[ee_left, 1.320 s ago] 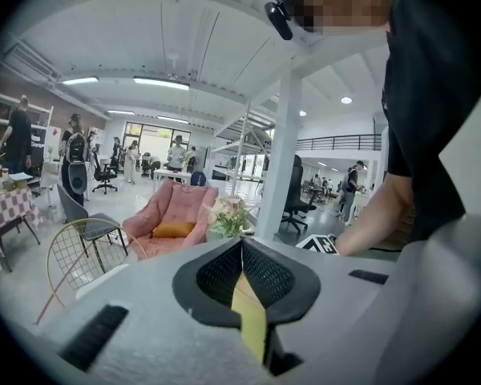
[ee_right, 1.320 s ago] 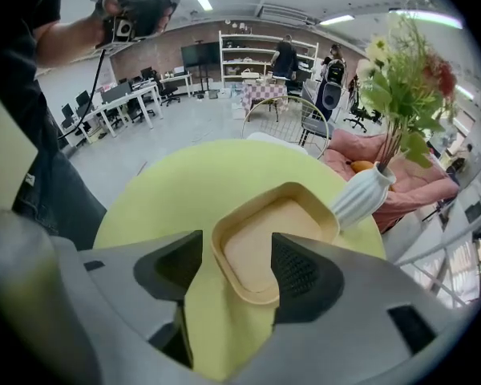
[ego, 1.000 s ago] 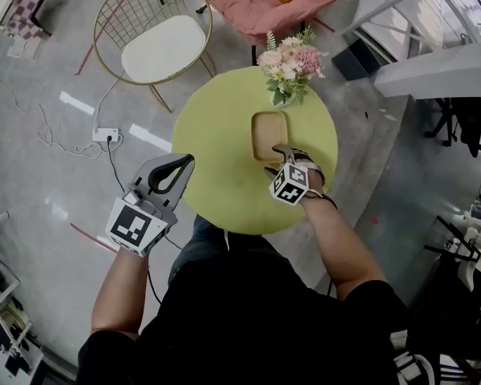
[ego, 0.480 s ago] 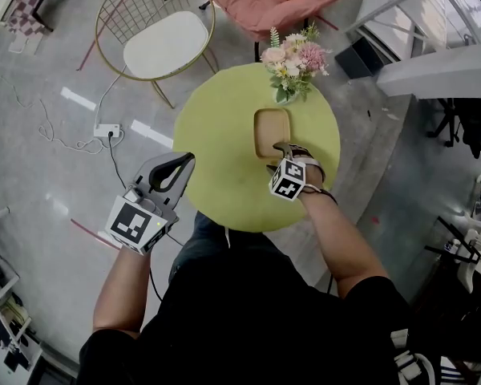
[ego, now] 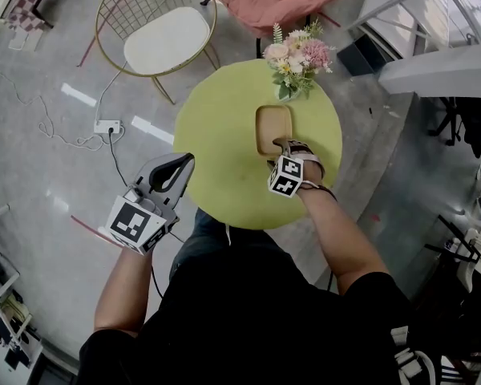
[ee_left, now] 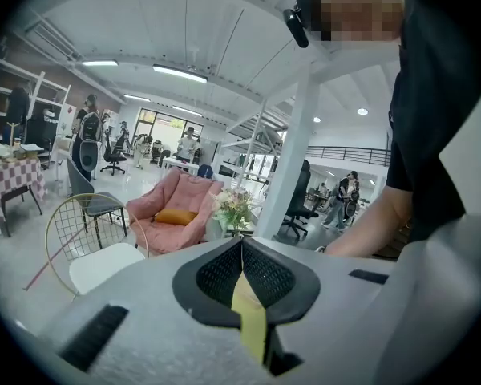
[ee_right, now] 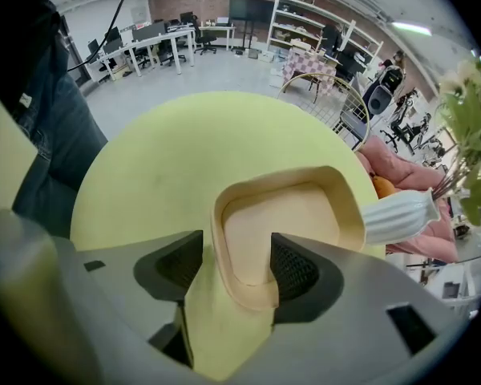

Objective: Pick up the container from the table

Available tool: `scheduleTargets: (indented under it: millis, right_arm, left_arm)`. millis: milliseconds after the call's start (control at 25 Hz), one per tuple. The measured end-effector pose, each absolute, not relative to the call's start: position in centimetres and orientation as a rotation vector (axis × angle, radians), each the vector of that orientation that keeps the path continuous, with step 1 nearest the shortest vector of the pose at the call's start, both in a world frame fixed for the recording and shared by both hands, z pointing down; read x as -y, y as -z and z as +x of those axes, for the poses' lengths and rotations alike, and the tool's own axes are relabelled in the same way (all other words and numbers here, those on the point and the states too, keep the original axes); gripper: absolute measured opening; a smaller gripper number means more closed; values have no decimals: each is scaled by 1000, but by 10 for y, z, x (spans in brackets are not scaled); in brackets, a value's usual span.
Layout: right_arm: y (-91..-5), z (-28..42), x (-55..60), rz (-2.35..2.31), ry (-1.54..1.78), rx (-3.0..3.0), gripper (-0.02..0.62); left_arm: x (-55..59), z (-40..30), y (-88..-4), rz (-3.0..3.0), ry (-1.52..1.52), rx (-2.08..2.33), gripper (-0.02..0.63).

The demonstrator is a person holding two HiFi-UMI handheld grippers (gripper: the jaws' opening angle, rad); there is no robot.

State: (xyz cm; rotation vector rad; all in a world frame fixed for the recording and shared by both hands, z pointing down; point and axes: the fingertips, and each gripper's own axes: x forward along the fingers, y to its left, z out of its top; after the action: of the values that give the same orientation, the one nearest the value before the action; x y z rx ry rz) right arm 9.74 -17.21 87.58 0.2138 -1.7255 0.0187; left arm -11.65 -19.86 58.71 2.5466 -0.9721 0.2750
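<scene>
Your right hand-held gripper (ego: 282, 144) has crept a little further up the frame since a second ago, so its tips now reach the near end of the shallow tan wooden tray with rounded corners (ego: 273, 127). That tray lies flat on the round yellow-green counter (ego: 216, 143), right of the counter's middle and just below the bunch of pink and white flowers (ego: 297, 56) at its upper edge.

In the right gripper view your right hand-held gripper (ee_right: 236, 251) has its jaws apart, with the rounded near end of the tray (ee_right: 293, 215) between the two black pads. You cannot tell whether either pad touches the rim. The white ribbed vase (ee_right: 401, 215) stands just beyond the tray's far right corner.

Your left hand-held gripper (ego: 181, 163) sits at the lower left of the head view, beside the counter's left edge and over the grey floor (ego: 56, 167). In its own view your left hand-held gripper (ee_left: 242, 243) has its pads pressed together with nothing between them.
</scene>
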Motion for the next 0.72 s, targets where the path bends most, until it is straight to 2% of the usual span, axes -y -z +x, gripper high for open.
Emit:
scheduleTargets:
  millis: [200,280,560,720]
  right_arm:
    - [-883,100,170,199,-20,1707,246]
    - [-884,99,171,206,-11,1708,203]
    - [-887,97,171,213,-9,1702,132]
    - [-890,93,167,206,-19,1706,45]
  left_arm:
    - [200,-118,-591,2516,-274,988,17]
    - [199,-118,-593,2523,-275,980,17]
    - [200,-119,-588,2503,-264,987,17]
    - [198,-122,-595,2488,-286,983,17]
